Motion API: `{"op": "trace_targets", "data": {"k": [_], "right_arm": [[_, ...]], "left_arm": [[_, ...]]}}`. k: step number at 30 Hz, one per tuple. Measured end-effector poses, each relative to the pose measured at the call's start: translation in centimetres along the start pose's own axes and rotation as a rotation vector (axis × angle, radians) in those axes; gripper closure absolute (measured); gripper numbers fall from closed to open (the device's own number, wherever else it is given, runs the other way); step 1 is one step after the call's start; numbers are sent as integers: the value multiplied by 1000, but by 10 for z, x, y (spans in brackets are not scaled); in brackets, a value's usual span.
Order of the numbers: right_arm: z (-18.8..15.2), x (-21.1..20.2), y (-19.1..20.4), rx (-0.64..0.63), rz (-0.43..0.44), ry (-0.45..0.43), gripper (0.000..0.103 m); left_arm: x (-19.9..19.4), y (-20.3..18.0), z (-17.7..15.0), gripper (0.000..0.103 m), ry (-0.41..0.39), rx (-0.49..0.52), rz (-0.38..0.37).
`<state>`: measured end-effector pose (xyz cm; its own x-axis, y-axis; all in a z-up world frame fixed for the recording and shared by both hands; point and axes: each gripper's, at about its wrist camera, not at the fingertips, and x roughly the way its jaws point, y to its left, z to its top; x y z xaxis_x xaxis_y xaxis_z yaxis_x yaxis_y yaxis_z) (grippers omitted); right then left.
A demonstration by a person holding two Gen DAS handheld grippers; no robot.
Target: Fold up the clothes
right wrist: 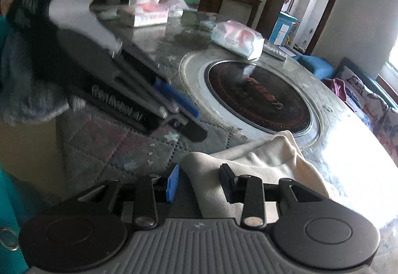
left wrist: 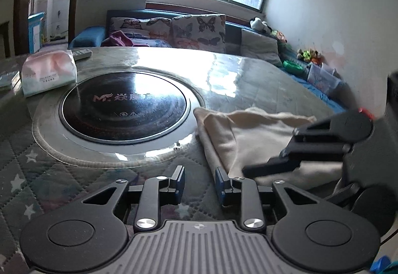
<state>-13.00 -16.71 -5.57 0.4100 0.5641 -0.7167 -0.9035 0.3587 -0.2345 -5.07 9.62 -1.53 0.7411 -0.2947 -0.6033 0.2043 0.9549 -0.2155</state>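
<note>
Two tissue packs (right wrist: 237, 38) (behind cooktop (right wrist: 258, 99)) | cream cloth (right wrist: 261, 162) near tongs (right wrist: 199, 183)

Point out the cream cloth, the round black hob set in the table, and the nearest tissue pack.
cream cloth (left wrist: 251, 134): left wrist view, on its flat upper panel.
round black hob (left wrist: 124, 109): left wrist view, centre of the glass.
tissue pack (left wrist: 48, 72): left wrist view, on its front face.
</note>
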Motion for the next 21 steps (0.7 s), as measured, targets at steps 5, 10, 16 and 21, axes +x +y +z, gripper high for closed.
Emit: {"op": "trace_targets", "data": {"k": [5, 10, 16, 21], "right_arm": [[-1, 1, 0, 21, -22, -1, 83], [-3, -10, -14, 127, -16, -41, 92], [-6, -28, -27, 211, -7, -107, 94], [-11, -42, -36, 244, -6, -149, 95]], "left_arm": [[7, 5, 9, 55, 19, -133, -44], [19, 13, 17, 51, 53, -305, -101], [40, 27, 22, 51, 113, -554, -170], [56, 24, 25, 51, 139, -637, -187]]}}
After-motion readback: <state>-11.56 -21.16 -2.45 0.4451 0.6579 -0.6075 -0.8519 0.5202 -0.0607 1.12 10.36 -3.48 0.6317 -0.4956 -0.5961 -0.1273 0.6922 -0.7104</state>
